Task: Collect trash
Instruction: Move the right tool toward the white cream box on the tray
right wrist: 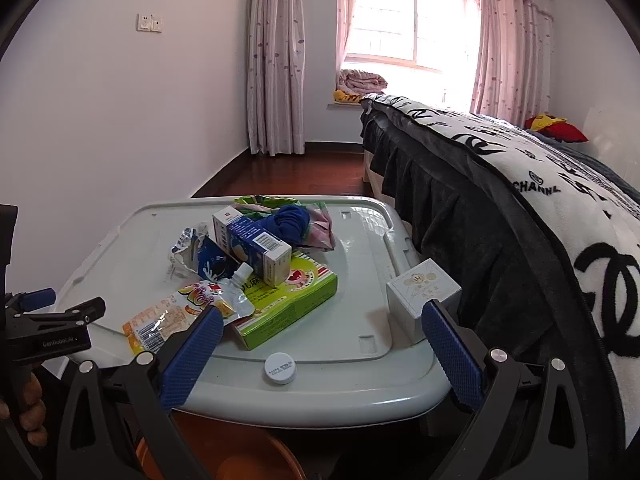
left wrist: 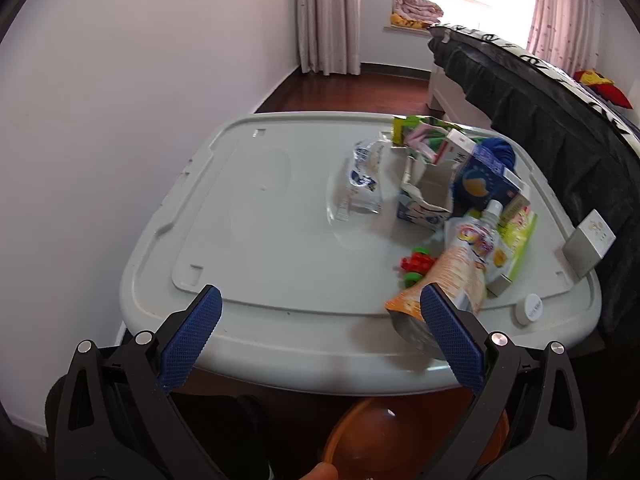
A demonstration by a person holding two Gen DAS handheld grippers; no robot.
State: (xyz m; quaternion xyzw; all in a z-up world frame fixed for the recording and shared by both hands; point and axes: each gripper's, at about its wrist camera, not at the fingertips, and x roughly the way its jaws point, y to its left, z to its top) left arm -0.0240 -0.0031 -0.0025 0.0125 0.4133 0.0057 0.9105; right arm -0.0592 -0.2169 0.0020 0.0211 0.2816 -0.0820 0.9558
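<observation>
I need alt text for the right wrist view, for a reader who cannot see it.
The open right gripper hovers over a grey storage-box lid holding trash: an orange drink pouch, a green box, a blue carton and a white bottle cap. A bed stands alongside, right.

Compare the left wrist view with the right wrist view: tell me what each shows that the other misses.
Left wrist only: a small red and green toy beside the orange pouch, and the left gripper, open. Right wrist only: a wall switch plate and the open right gripper. Both: the grey bin lid, the pouch, green box, white cap, white gift box, bed and window.
</observation>
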